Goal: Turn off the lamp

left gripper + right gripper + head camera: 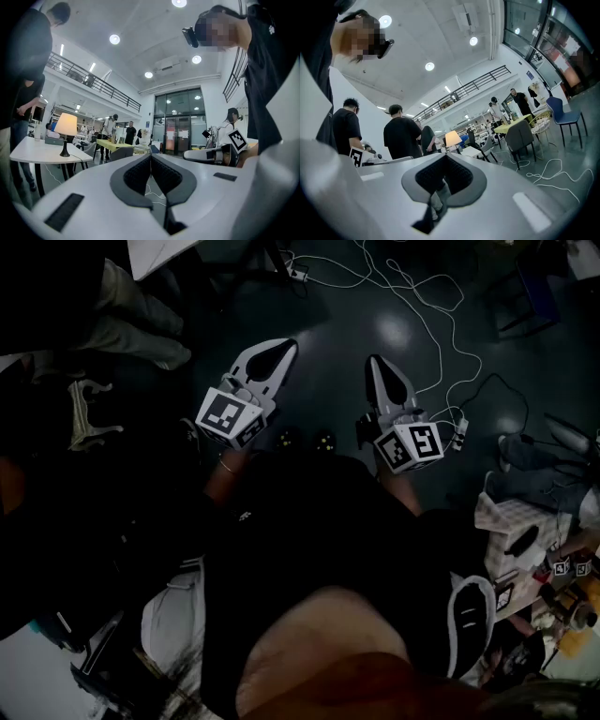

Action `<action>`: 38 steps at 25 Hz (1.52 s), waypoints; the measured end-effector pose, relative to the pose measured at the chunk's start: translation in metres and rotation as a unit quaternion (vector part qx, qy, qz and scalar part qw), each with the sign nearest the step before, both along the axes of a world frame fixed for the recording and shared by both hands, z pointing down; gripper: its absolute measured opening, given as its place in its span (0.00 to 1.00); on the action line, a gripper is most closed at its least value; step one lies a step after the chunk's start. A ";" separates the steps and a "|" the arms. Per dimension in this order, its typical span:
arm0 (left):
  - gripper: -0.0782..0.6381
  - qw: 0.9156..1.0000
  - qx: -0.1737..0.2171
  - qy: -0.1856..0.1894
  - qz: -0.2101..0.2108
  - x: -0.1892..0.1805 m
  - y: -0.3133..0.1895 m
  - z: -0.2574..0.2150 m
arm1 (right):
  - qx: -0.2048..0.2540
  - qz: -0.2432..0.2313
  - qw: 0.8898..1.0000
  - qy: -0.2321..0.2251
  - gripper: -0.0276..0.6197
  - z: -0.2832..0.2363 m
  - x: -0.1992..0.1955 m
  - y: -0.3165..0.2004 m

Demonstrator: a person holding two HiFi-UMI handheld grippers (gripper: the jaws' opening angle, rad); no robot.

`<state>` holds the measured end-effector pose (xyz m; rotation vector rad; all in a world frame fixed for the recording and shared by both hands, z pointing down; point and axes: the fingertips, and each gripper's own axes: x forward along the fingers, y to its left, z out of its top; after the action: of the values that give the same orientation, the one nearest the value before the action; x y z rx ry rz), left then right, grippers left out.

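Observation:
The lamp is lit, with a cream shade and a dark stem. It stands on a white table far off to the left in the left gripper view. In the right gripper view the lamp glows in the distance just above the jaws. Both grippers are held level over the dark floor, well away from it. My left gripper is shut, its tips meeting with nothing between them. My right gripper is shut and empty too. The lamp does not appear in the head view.
White cables snake over the floor ahead. People in black shirts stand near the lamp's table. A yellow table, grey chairs and a blue chair stand further off. A cluttered table is at my right.

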<state>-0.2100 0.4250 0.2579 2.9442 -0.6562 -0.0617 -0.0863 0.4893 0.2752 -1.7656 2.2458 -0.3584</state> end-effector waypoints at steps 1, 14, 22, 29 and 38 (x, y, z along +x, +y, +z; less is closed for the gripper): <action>0.12 1.000 -0.001 -0.001 0.002 0.000 0.000 -0.001 | 0.002 0.003 1.000 -0.002 0.04 -0.001 0.000 0.000; 0.12 1.000 0.016 0.009 0.012 0.024 0.012 -0.003 | 0.017 0.025 0.999 -0.032 0.04 -0.002 0.028 0.021; 0.12 1.000 0.003 0.010 0.020 0.059 0.027 0.000 | 0.044 0.019 0.998 -0.037 0.04 -0.005 0.059 0.040; 0.12 1.000 -0.010 0.001 0.008 0.058 0.023 0.011 | 0.047 0.017 0.997 -0.053 0.04 0.000 0.069 0.043; 0.12 0.999 0.001 0.016 0.048 0.100 0.000 0.002 | 0.051 0.051 0.996 -0.049 0.04 -0.001 0.101 0.037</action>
<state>-0.1099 0.4255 0.2596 2.9661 -0.5103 -0.0998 0.0148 0.5263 0.2740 -1.7620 2.0605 -0.2984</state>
